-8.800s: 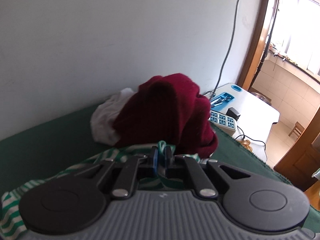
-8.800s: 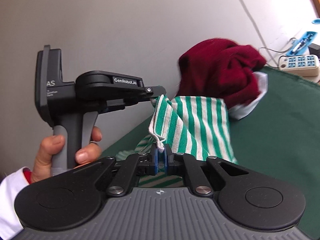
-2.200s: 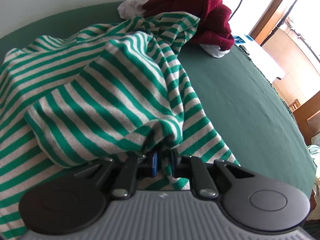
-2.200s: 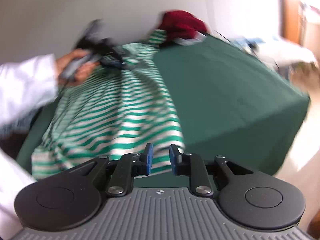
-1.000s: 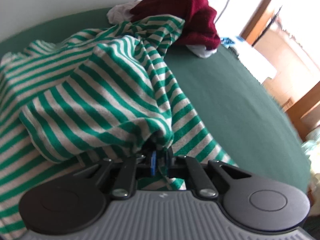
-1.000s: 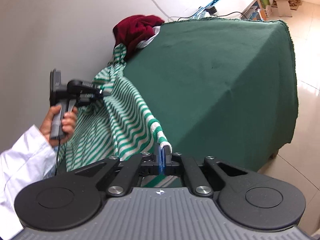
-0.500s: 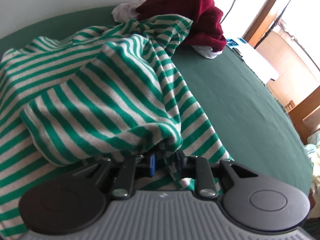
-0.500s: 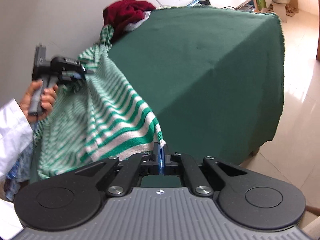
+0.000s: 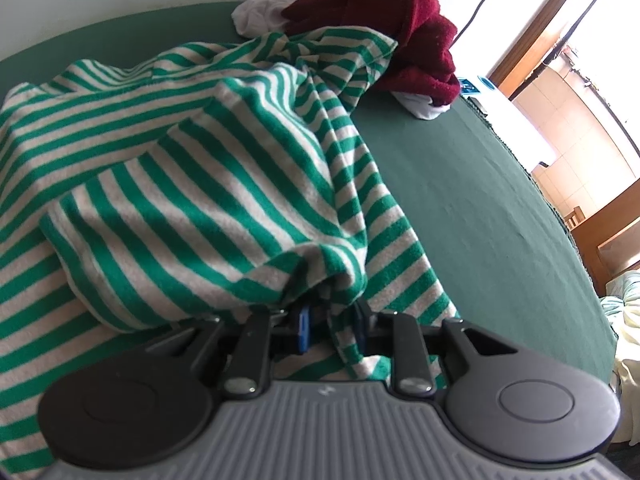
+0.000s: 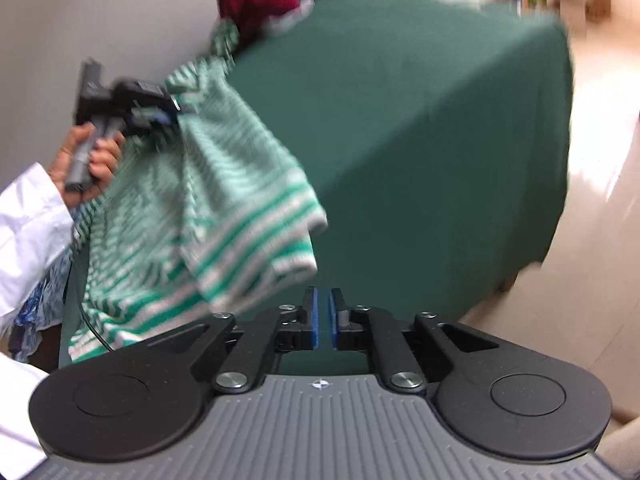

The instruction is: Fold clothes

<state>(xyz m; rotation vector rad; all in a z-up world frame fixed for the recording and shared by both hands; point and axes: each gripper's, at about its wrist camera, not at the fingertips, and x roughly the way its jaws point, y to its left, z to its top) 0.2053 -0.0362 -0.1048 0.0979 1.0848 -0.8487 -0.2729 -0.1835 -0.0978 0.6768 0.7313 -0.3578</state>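
left gripper (image 9: pixel 332 326): fingers parted, green-and-white striped knit top (image 9: pixel 208 168) bunched between, slack | right gripper (image 10: pixel 323 320): narrow gap, empty, hem hangs free to settle on green cloth-covered table (image 9: pixel 460 184)

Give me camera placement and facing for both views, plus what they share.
Left wrist: sits on the left tool, looking along its fingers across the striped garment toward the maroon clothing and the wall; only the tool's own fingers show.
Right wrist: sits on the right tool, off the table's near edge, looking back over the green tablecloth; blurred by motion; shows a hand gripping the left tool, and a white sleeve.
Shared: striped garment, maroon clothing, green tablecloth.
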